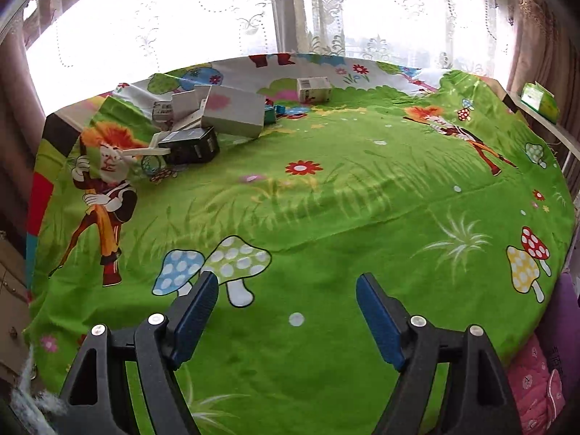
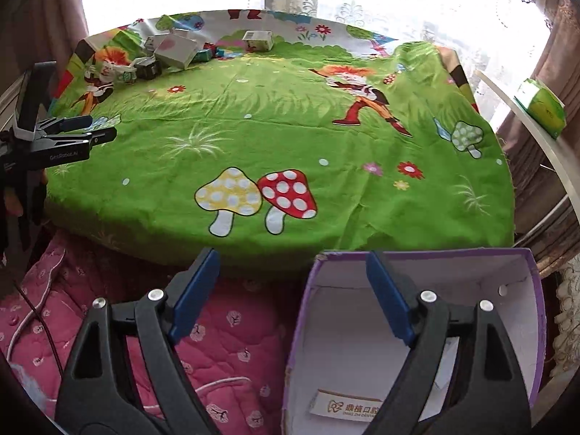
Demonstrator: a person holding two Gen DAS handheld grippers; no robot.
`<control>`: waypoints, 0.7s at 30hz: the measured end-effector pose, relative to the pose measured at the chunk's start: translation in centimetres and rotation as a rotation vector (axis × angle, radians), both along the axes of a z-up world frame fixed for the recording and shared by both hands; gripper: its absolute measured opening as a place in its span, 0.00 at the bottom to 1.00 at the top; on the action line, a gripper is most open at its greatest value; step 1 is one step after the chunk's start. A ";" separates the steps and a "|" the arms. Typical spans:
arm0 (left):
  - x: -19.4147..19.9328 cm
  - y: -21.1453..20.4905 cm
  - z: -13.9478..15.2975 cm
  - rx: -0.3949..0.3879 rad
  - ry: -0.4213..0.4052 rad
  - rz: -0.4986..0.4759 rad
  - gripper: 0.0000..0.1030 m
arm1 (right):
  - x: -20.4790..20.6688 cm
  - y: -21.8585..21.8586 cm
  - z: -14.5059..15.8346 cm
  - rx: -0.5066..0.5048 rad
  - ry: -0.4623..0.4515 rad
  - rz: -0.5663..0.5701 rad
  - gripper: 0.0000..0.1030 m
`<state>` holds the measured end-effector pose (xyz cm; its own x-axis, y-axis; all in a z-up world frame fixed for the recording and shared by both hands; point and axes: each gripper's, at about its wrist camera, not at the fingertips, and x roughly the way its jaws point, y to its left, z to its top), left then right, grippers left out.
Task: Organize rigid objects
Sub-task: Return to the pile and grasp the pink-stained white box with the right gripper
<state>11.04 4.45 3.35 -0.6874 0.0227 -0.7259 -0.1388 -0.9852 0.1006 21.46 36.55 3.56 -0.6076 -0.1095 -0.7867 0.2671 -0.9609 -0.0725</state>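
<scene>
A pile of small boxes lies at the far left of the green cartoon tablecloth (image 1: 326,217): a large white box (image 1: 235,110), a black box (image 1: 190,145) and smaller ones; the pile also shows in the right wrist view (image 2: 174,52). A single white box (image 1: 314,89) stands apart at the back (image 2: 258,40). My left gripper (image 1: 286,290) is open and empty above the cloth's near part; it also shows from the side (image 2: 90,128). My right gripper (image 2: 291,272) is open, its right finger over an open purple-rimmed box (image 2: 507,326) with a card inside (image 2: 344,404).
A pink quilted cover (image 2: 217,326) lies below the table's near edge. A green tissue box (image 2: 543,108) sits on a white shelf at the right (image 1: 538,98). Lace curtains and a bright window are behind the table.
</scene>
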 end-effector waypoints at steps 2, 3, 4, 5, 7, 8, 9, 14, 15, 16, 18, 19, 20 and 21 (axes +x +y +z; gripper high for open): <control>-1.9 -3.1 -0.4 -0.002 -0.002 0.083 0.77 | -2.4 -3.9 -0.2 0.024 0.015 0.101 0.83; -2.7 -4.7 -0.5 0.007 -0.004 0.125 0.78 | -3.9 -5.9 -0.4 0.039 0.033 0.144 0.83; -3.5 -6.0 -0.7 0.020 -0.008 0.166 0.78 | -5.4 -7.7 -0.6 0.058 0.048 0.178 0.83; -4.2 -7.3 -0.9 0.036 -0.013 0.202 0.78 | -6.9 -9.2 -0.8 0.072 0.060 0.206 0.83; -5.3 -9.2 -1.5 0.063 -0.030 0.257 0.78 | -10.5 -12.3 -1.2 0.083 0.067 0.246 0.83; -5.6 -9.9 -1.9 0.075 -0.040 0.278 0.78 | -12.2 -13.5 -1.4 0.078 0.065 0.256 0.83; -5.9 -10.5 -2.2 0.106 -0.064 0.298 0.78 | -14.1 -14.8 -1.3 0.069 0.067 0.272 0.83; -5.7 -11.0 -2.6 0.148 -0.074 0.313 0.82 | -21.5 -19.8 -0.9 0.039 0.079 0.389 0.86; -5.8 -10.9 -2.7 0.142 -0.076 0.310 0.83 | -22.8 -20.6 -0.9 0.048 0.068 0.416 0.88; -5.8 -10.8 -2.7 0.138 -0.078 0.309 0.84 | -24.0 -21.5 -1.0 0.068 0.059 0.442 0.88; -5.9 -10.7 -2.8 0.134 -0.080 0.308 0.85 | -26.3 -23.5 -0.9 0.131 0.058 0.490 0.88; -6.0 -10.8 -2.8 0.136 -0.081 0.304 0.86 | -27.2 -24.3 -0.8 0.150 0.062 0.516 0.88; -6.1 -10.8 -2.8 0.137 -0.083 0.301 0.88 | -28.0 -25.0 -0.6 0.164 0.065 0.538 0.88; -6.1 -10.8 -2.8 0.137 -0.085 0.298 0.88 | -29.0 -25.8 -0.6 0.184 0.067 0.562 0.88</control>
